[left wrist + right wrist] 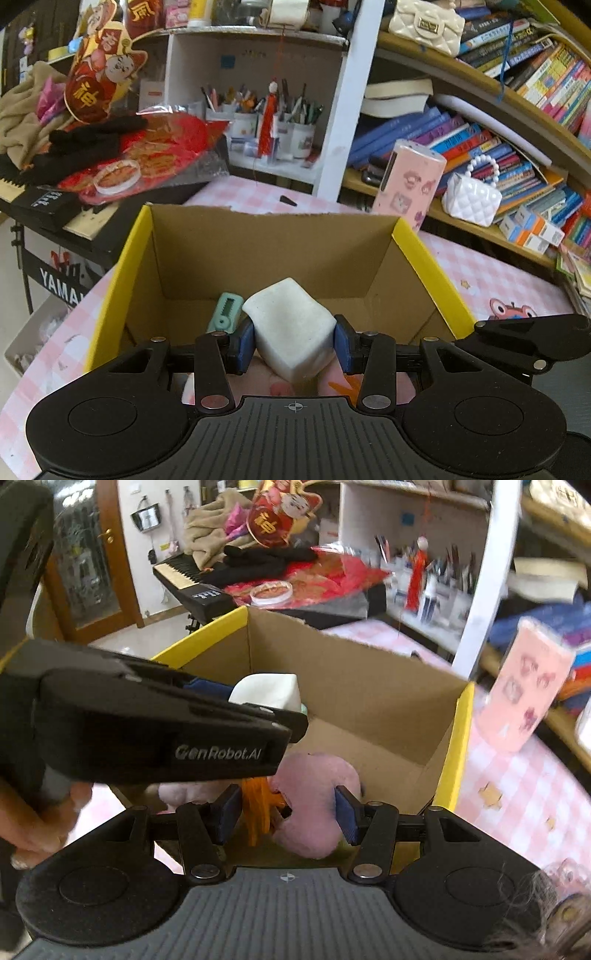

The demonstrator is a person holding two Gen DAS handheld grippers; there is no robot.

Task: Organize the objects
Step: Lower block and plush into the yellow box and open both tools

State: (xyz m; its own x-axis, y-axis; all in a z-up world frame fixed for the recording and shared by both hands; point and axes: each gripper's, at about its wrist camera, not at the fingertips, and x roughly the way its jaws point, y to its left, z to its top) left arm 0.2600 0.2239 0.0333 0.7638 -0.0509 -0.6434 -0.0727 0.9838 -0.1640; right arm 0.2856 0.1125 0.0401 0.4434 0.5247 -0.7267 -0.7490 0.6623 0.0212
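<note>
left fingers (pixel 294 341) clamp white block (pixel 291 326) | right fingers (pixel 288 814) hold pink plush (pixel 314 805) (over cardboard box (pixel 258 251))

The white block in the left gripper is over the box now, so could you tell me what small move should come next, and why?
Probably lower it slightly and open the fingers. The left gripper holds the white block just over the near edge of the box, with bare floor ahead beside the green item. The right gripper sits around the pink plush nearby, so keep apart.

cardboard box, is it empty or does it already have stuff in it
Not empty. A mint green gadget lies on the cardboard box floor, and a pink plush toy sits inside near its front.
</note>
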